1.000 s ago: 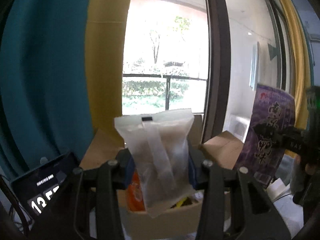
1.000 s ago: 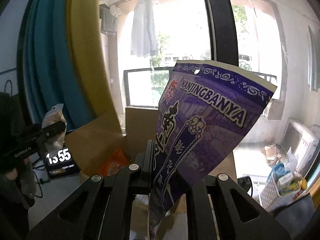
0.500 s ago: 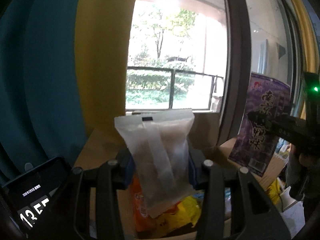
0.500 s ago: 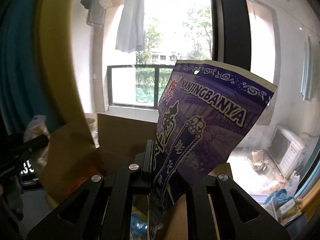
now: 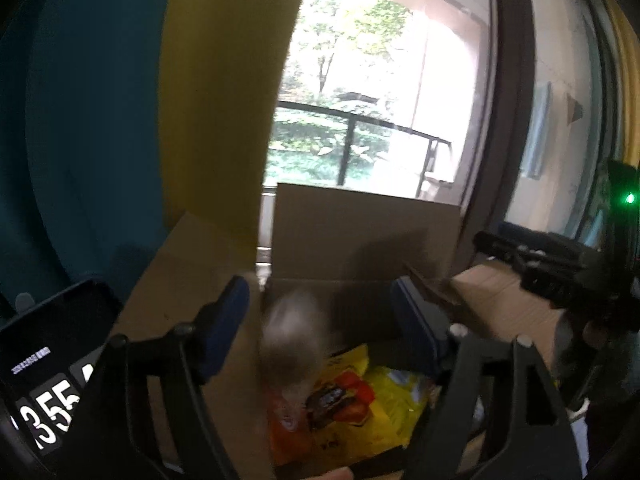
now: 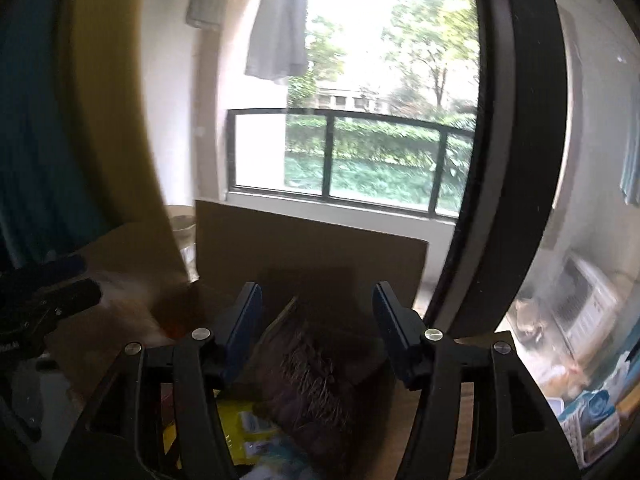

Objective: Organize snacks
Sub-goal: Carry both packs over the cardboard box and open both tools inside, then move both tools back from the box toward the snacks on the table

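Your left gripper (image 5: 320,320) hangs over the open cardboard box (image 5: 366,220), its jaws opening; the pale clear bag (image 5: 290,344) sits blurred between them, touching neither pad, above the yellow (image 5: 384,404) and orange (image 5: 288,428) packets inside the box. Your right gripper (image 6: 318,320) is opening too, over the same box, with the purple packet (image 6: 316,372) loose between its blue pads, smeared, just above the box's contents. The clock display (image 5: 44,392) stands left of the box.
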A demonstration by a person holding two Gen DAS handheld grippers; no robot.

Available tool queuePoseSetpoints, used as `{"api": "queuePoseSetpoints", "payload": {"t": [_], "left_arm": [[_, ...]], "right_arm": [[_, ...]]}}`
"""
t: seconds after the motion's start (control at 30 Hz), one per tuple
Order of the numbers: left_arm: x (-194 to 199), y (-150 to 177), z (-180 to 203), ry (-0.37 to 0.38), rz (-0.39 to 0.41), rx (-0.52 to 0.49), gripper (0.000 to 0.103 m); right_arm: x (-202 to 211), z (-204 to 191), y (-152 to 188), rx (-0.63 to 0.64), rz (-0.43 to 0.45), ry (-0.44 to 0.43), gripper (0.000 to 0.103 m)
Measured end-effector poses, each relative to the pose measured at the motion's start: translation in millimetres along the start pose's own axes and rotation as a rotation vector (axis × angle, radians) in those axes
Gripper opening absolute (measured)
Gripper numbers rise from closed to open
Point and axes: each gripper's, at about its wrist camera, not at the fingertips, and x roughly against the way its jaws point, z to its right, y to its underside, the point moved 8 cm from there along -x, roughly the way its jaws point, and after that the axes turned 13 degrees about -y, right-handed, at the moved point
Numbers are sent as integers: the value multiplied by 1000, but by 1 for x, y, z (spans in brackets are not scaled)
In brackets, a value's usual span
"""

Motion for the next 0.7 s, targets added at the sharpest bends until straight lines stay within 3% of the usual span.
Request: {"api": "queuePoseSetpoints", "payload": {"t": [0.3, 0.7], "left_arm": [[14, -2, 20, 43, -13, -14, 78], [79, -1, 59, 111, 13, -51, 78]], "right_arm": [[31, -17, 12, -11, -40, -25, 61], [110, -38, 39, -25, -55, -9, 61]]}}
